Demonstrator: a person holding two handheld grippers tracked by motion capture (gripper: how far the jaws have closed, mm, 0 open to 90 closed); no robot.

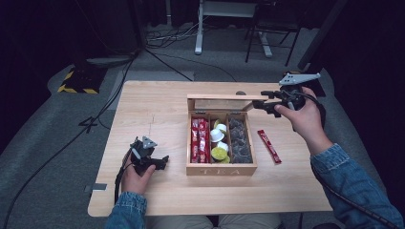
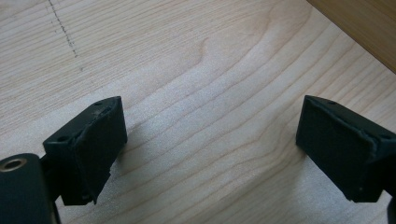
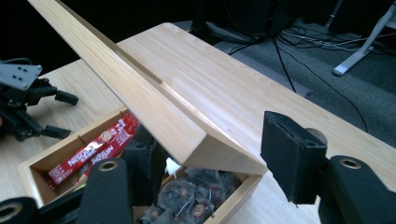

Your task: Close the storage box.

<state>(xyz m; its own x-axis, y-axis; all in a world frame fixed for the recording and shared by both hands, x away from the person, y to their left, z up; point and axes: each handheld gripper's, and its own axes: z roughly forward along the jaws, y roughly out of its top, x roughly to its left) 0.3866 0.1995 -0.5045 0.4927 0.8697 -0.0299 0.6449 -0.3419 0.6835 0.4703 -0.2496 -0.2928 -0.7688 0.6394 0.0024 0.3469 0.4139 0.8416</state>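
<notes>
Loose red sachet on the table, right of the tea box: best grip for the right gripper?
Grip the red sachet across its narrow width at mid-length, coming from above. It lies flat, long and thin, apart from the tea box, so jaws fit either side. The right gripper is at the lid.

We note a red sachet [image 1: 269, 146] lying loose on the table [image 1: 157, 100], just right of the box and apart from it. Beyond the table: grey carpet, black cables [image 1: 167, 36] trailing across it, a white desk leg [image 1: 198, 28], and a yellow-black striped block [image 1: 76, 82] at left.
</notes>
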